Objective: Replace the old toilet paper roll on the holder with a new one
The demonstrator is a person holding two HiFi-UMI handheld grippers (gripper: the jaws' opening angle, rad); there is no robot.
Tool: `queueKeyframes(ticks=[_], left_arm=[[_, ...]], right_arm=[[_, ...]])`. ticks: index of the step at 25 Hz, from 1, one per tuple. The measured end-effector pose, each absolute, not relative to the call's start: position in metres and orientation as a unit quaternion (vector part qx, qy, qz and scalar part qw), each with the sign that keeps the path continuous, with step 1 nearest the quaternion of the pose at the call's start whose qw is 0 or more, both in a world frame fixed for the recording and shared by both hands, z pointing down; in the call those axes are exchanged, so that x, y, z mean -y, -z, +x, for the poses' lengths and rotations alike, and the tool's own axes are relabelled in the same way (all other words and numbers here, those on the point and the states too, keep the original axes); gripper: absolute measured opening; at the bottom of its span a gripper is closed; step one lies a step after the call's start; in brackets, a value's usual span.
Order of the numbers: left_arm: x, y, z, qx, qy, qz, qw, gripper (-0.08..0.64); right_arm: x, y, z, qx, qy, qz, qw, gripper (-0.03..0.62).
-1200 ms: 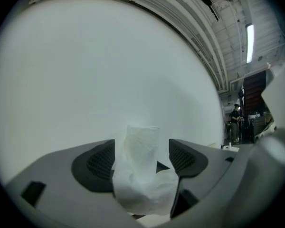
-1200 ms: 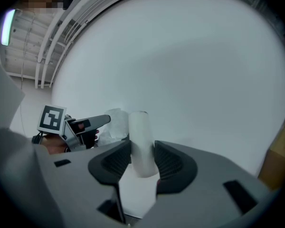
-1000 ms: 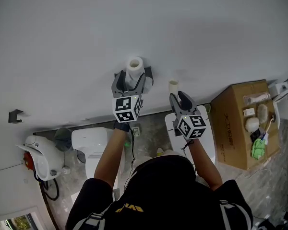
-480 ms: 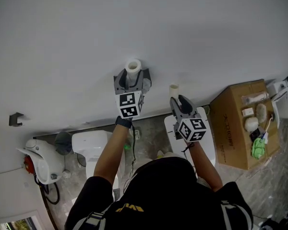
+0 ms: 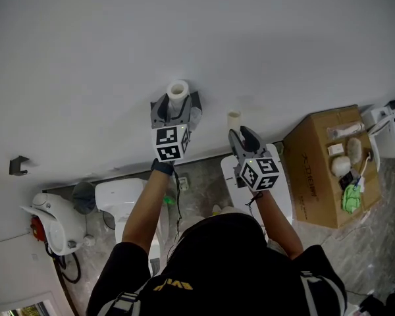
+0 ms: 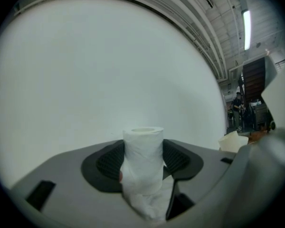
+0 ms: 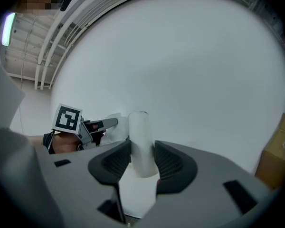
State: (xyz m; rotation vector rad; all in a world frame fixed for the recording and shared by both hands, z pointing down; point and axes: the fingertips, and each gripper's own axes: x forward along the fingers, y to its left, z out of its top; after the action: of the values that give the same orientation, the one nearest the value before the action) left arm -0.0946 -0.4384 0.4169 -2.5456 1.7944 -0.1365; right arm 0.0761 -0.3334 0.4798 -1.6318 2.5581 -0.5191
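Left gripper view has the roll (image 6: 142,146) lying along the jaws of your left gripper (image 5: 176,106), open end toward the wall (image 5: 184,31). Those jaws have just been closing and now pinch its soft sides. Squeeze lightly so the core doesn't crush. Your right gripper (image 7: 142,161) clamps a bare tube (image 7: 141,132) just beside it; hold that clear. No holder shows from here.

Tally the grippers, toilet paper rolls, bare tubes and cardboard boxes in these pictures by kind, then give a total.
grippers: 2 (left gripper, right gripper)
toilet paper roll: 1
bare tube: 1
cardboard box: 1
total: 5
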Motion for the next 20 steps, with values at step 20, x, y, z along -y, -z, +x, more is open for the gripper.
queueKeyframes(ticks=[20], left_arm=[[0.404,-0.401,-0.015,-0.502,0.038,-0.863,0.045,0.262]], right_arm=[[0.324,-0.479,0.103,-0.811,0.167,-0.559,0.035,0.155]])
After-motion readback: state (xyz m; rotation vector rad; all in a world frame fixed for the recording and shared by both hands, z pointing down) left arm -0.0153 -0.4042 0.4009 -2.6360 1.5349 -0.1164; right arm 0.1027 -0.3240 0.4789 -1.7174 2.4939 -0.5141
